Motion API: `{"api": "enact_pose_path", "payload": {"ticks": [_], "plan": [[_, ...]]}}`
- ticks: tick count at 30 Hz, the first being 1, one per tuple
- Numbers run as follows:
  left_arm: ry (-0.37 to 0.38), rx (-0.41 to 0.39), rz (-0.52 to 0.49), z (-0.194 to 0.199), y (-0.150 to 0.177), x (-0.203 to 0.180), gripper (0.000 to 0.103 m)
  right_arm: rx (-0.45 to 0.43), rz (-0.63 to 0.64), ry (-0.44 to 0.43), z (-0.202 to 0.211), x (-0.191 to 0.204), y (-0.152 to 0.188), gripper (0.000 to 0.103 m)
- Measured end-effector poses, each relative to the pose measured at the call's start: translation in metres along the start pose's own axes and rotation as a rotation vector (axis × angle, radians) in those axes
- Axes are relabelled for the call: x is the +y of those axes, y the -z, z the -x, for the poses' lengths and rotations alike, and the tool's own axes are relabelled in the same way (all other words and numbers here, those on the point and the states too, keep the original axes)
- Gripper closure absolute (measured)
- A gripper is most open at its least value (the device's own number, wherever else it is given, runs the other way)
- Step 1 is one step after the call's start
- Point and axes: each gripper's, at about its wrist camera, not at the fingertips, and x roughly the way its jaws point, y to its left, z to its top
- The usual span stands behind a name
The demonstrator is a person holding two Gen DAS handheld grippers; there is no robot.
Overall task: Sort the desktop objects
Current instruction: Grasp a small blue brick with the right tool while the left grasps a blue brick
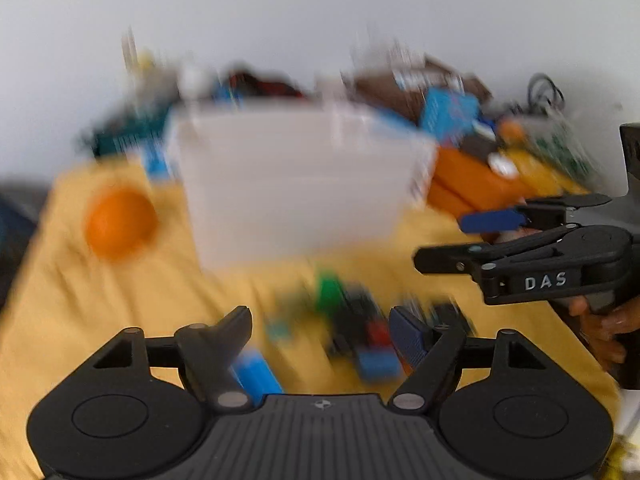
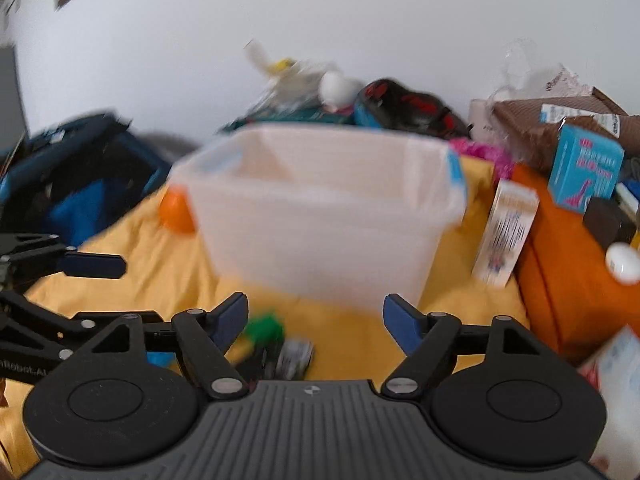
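A: Take the clear plastic bin (image 2: 320, 208) as the marker and go left to right. What's there?

B: Left of the bin, an orange ball (image 1: 120, 222) lies on the yellow cloth (image 1: 80, 300), close to the bin's near left corner. In front of the bin, on the cloth, is a cluster of small toys (image 1: 352, 328): something green, something red, blue pieces, too blurred to name. A blue cylinder (image 1: 256, 376) lies at the left end of that cluster. Right of the bin stands a white carton (image 2: 506, 232), leaning on the orange cushion (image 2: 568, 280), with a blue box (image 2: 586, 176) on the pile above it.

A: And the grippers?

B: The left gripper (image 1: 320, 328) hangs over the toy cluster, in front of the bin, its jaws spread wide with nothing clamped. The right gripper (image 2: 316, 320) is beside it, also in front of the bin, jaws apart and empty, above a green piece (image 2: 264, 328) and a small grey one (image 2: 296, 356).

A: How far along is the sorting?

B: As far as I can see through its wall, the bin looks empty, though blur hides much. I'd judge nearly everything is left: the toys, the cylinder and the ball all lie outside.
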Motion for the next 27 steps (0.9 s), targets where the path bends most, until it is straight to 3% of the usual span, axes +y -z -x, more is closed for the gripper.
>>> {"api": "enact_pose_path", "payload": {"ticks": [1,3,5,7,9,14,17,19,20,24,26,27], "plan": [[0.011,0.029,0.029,-0.003,0.009,0.002,0.025,0.008,0.023,0.003,0.001,0.005,0.011,0.029],[-0.006,0.069,0.076,-0.007,0.023,0.007,0.028,0.036,0.1,-0.011,0.002,0.019,0.031,0.043],[-0.03,0.081,0.051,-0.009,0.026,0.007,0.03,0.063,0.203,-0.038,-0.002,0.037,0.048,0.062],[-0.105,0.086,-0.024,-0.01,0.021,0.003,0.038,0.097,0.271,-0.053,-0.008,0.052,0.057,0.067],[-0.153,0.083,-0.094,-0.012,0.014,-0.004,0.04,0.103,0.313,-0.04,-0.014,0.061,0.059,0.068],[-0.151,0.09,-0.205,-0.026,0.009,-0.02,0.04,0.108,0.375,-0.098,-0.028,0.072,0.053,0.068],[-0.181,0.15,-0.253,-0.044,0.015,-0.018,0.053,0.131,0.391,-0.1,-0.038,0.076,0.057,0.066],[-0.247,0.177,-0.251,-0.048,0.019,-0.009,0.062,0.135,0.401,-0.082,-0.041,0.077,0.06,0.064],[-0.243,0.196,-0.212,-0.047,0.021,0.001,0.067,0.134,0.399,-0.075,-0.042,0.077,0.061,0.063],[-0.162,0.174,-0.122,-0.033,0.025,0.025,0.068,0.157,0.407,-0.069,-0.045,0.074,0.063,0.066],[-0.084,0.16,-0.016,-0.024,0.022,0.034,0.068,0.156,0.424,-0.084,-0.044,0.075,0.067,0.086],[-0.049,0.146,0.027,-0.017,0.022,0.034,0.068,0.163,0.427,-0.092,-0.044,0.076,0.067,0.086]]}}
